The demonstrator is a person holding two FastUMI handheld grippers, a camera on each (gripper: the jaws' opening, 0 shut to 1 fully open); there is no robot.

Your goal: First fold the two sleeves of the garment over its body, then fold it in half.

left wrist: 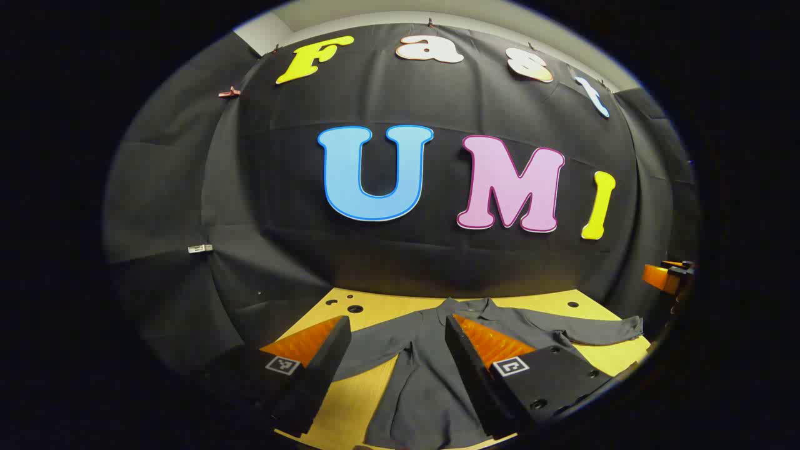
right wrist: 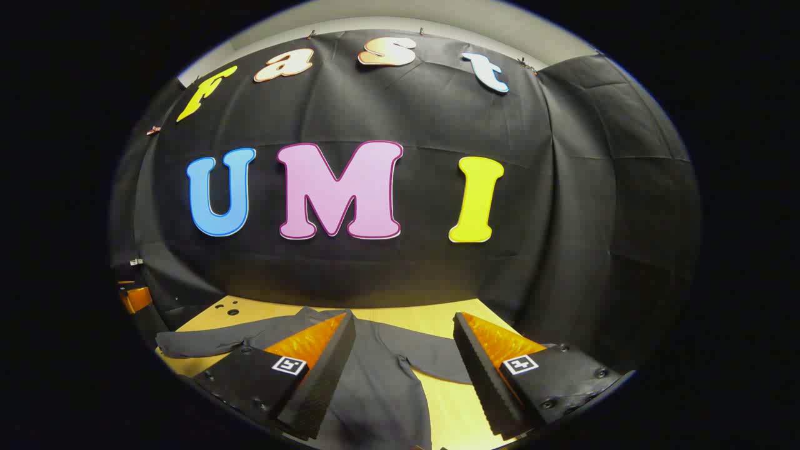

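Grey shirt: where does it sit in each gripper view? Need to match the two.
Left gripper view: grey shirt lies bottom centre on the wooden table, between the open jaws, one sleeve stretched to the right.
Right gripper view: shirt lies bottom left of centre, a sleeve stretched to the left.
Shared landmark: the shirt's collar at the table's far edge.

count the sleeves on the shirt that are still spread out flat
2. One sleeve runs out to the right of the shirt in the left gripper view; the other sleeve runs out left in the right gripper view. Neither is folded.
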